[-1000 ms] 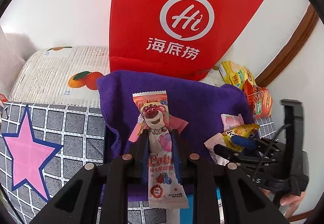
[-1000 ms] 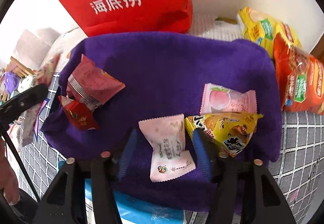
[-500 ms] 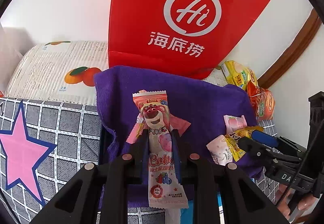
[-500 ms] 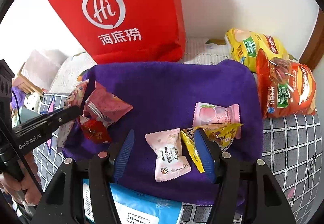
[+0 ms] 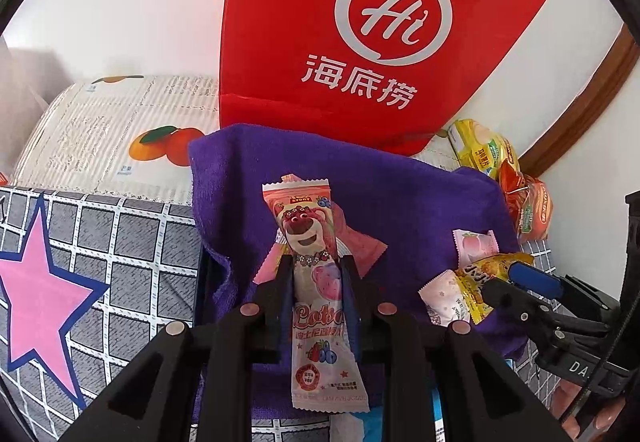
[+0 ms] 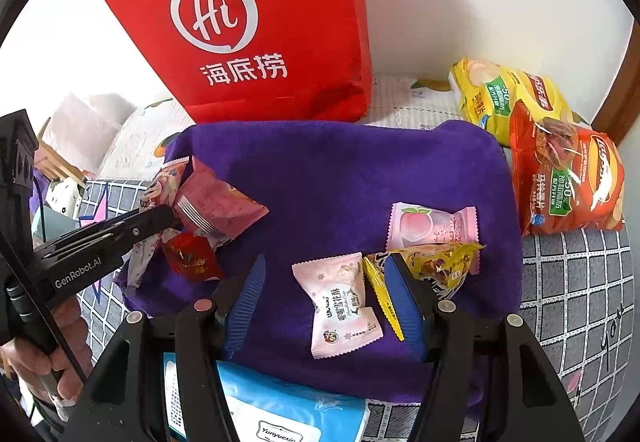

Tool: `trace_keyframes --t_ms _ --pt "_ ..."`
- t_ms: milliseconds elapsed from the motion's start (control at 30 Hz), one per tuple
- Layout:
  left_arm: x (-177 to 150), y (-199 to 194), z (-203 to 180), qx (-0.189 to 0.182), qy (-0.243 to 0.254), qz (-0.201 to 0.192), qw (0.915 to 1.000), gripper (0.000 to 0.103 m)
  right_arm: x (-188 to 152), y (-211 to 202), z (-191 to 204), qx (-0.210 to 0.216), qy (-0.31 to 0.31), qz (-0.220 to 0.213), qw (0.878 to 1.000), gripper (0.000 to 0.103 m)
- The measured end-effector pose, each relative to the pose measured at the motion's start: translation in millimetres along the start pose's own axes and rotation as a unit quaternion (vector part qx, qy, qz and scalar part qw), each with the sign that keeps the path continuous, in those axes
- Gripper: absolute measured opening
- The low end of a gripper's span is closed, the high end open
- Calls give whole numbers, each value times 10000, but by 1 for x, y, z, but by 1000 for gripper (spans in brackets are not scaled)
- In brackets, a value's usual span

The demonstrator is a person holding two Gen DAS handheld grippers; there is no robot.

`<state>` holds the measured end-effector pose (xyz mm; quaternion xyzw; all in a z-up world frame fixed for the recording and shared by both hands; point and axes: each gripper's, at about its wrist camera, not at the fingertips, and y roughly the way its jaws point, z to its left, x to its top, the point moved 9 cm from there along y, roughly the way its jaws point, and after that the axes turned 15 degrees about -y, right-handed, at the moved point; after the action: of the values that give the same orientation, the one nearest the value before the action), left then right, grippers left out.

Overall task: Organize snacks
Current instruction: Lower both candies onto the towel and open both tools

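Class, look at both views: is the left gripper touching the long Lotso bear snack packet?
Touching. The left wrist view shows the left gripper with both fingers pressed against the sides of the Lotso bear snack packet, no gap.

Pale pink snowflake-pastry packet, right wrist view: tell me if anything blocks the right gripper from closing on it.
Nothing covers the pale pink packet; it lies between the open right gripper fingers. The yellow packet touches the right-hand finger and might get pinched too.
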<state>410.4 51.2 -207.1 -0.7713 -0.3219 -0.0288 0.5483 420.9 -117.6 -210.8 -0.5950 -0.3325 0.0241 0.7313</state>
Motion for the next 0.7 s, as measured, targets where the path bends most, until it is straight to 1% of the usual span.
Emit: trace_keyframes --t_ms 167,300,433,600,633,700 --pt "1 0 -1 -15 -25 -49 10000 23 1 -3 2 41 -8 -33 10000 62" --pt "1 -2 -3 -32 23 -86 10000 23 2 -5 3 -66 -73 -35 9999 62" --pt "0 -6 -8 -127 93 -142 9998 23 1 -6 2 -113 -74 -36 9999 62" --pt "2 -14 -13 -125 214 -338 9991 31 3 -15 2 -151 -84 -139 9998 62" --pt "3 -16 -14 -107 235 -385 9989 36 3 -17 3 -162 -90 -158 9997 62" --pt "4 -20 -15 -108 257 -451 9986 41 4 -20 4 -178 -112 -203 9996 62"
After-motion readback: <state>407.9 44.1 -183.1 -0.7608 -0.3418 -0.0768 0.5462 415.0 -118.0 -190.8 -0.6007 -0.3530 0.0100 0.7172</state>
